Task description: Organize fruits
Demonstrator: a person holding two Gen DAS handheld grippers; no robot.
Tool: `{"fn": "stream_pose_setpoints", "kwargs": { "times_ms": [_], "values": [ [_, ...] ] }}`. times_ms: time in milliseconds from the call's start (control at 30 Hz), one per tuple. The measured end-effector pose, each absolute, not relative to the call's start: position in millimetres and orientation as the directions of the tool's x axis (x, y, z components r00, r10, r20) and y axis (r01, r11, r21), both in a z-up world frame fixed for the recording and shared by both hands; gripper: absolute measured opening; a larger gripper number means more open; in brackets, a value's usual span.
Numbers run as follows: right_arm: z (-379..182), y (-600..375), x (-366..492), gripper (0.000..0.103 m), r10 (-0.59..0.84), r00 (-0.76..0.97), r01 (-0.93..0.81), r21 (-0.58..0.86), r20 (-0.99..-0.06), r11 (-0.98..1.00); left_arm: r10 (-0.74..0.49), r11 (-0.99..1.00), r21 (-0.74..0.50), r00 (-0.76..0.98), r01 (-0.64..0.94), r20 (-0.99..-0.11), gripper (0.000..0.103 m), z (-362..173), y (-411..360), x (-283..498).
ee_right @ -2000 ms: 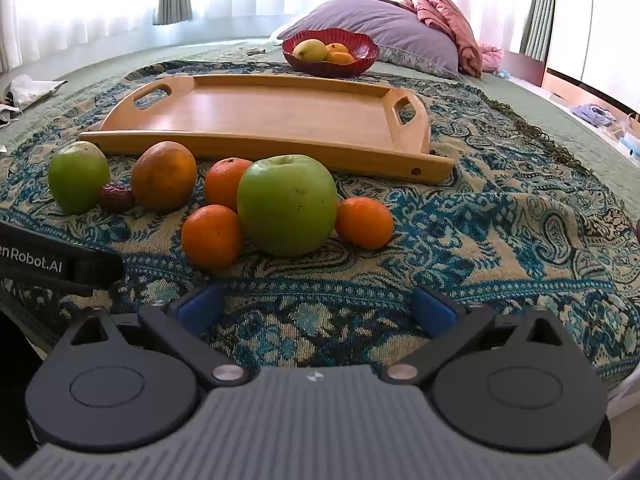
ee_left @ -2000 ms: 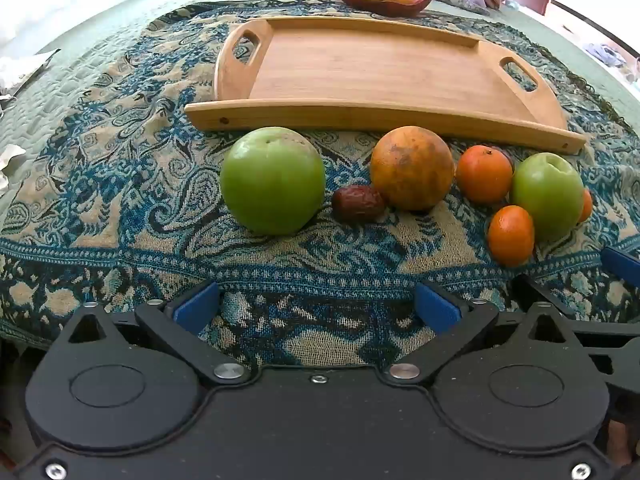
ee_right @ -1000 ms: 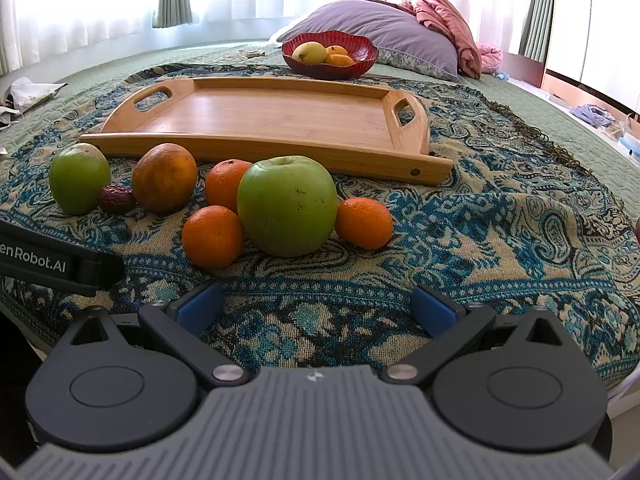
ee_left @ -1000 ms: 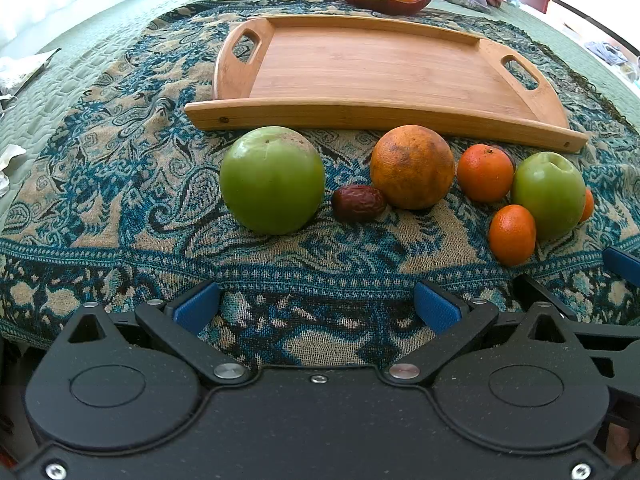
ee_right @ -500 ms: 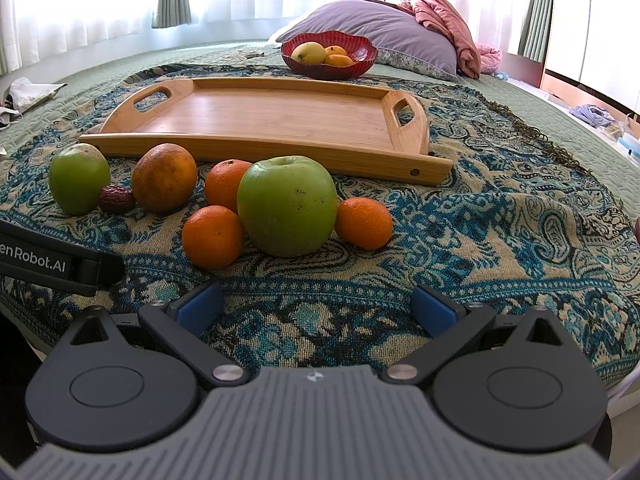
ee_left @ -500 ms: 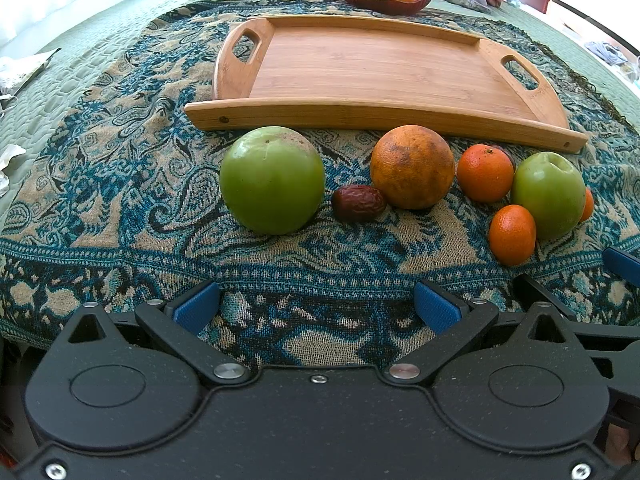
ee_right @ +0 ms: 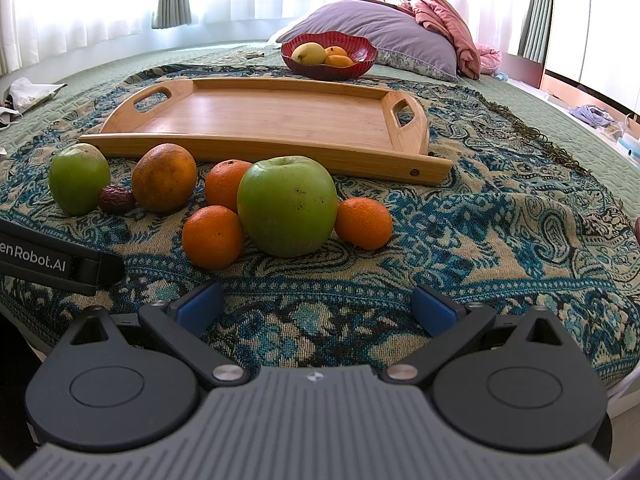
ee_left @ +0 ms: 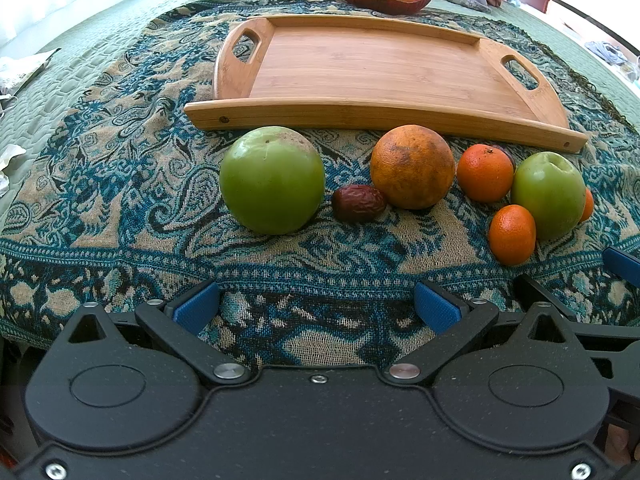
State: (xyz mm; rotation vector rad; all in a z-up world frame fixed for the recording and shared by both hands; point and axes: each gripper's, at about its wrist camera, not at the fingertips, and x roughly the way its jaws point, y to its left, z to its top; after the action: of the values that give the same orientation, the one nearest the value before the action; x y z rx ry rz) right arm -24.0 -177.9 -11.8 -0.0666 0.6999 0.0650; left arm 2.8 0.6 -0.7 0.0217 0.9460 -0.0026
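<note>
A wooden tray [ee_left: 372, 68] [ee_right: 276, 116] lies bare on a patterned cloth. In front of it sits a row of fruit: a green apple [ee_left: 272, 180] [ee_right: 79, 179], a dark date [ee_left: 359, 203] [ee_right: 117, 199], a big orange [ee_left: 412, 167] [ee_right: 164, 177], small mandarins [ee_left: 485, 173] [ee_left: 512, 234] [ee_right: 213, 237] [ee_right: 363, 222] and a second green apple [ee_left: 548, 195] [ee_right: 287, 206]. My left gripper [ee_left: 316, 306] is open and empty, short of the first apple. My right gripper [ee_right: 316, 308] is open and empty, short of the second apple.
A red bowl [ee_left: 416, 4] [ee_right: 332, 68] holding yellow and orange fruit stands behind the tray, near a purple pillow [ee_right: 384, 36]. The cloth [ee_right: 500, 220] covers a green quilted bed. Papers [ee_right: 32, 92] lie at the far left. The left gripper's body [ee_right: 52, 264] shows in the right wrist view.
</note>
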Motion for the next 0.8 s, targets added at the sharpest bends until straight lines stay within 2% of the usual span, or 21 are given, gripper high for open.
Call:
{"fn": "stream_pose_setpoints", "kwargs": {
  "times_ms": [800],
  "values": [
    [-10.5,-178.2,-23.8,0.103,0.038,0.764,-0.082,-0.038,-0.644,0.996,0.008,1.000,0.018,0.584,0.012,-0.812,0.103,-0.8,0.5,2.8]
  ]
}}
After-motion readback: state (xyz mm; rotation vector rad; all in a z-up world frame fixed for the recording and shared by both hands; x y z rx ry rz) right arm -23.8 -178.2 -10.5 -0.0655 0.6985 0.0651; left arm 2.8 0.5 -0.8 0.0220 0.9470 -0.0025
